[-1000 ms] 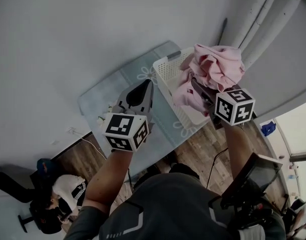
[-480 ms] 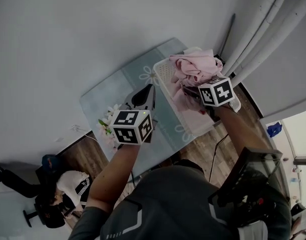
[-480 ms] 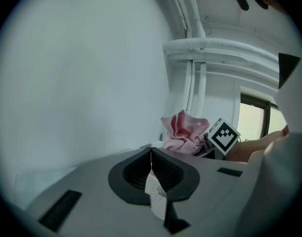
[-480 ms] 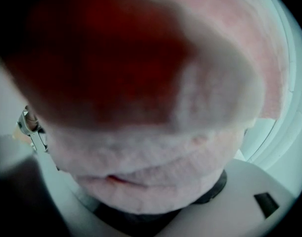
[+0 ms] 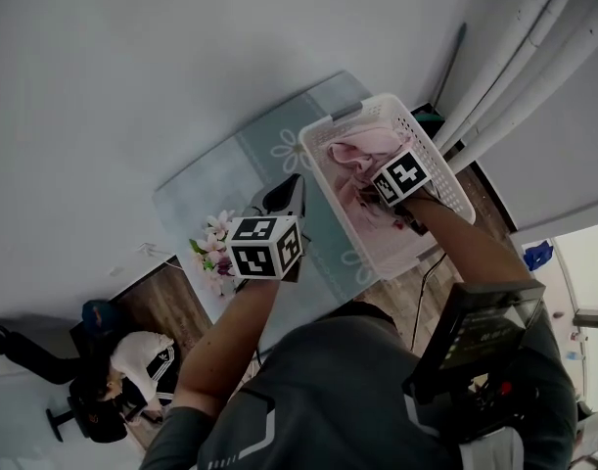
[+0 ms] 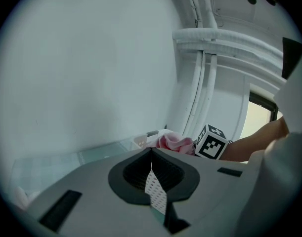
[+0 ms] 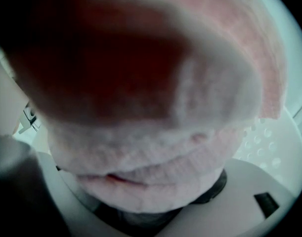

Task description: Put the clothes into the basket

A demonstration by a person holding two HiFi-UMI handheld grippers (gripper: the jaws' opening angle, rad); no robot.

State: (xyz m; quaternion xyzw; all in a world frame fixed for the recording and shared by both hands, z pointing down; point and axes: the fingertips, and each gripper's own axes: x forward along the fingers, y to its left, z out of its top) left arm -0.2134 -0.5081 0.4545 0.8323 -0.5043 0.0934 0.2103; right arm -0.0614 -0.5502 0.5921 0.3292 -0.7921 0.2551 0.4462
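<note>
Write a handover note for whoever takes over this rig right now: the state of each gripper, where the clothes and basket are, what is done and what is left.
Left gripper: fingers shut, empty, over the table beside the basket.
Right gripper: shut on the pink garment, down inside the basket.
Done: the garment is within the basket walls.
Left: open the right fingers and lift clear. No other clothes show on the table.
</note>
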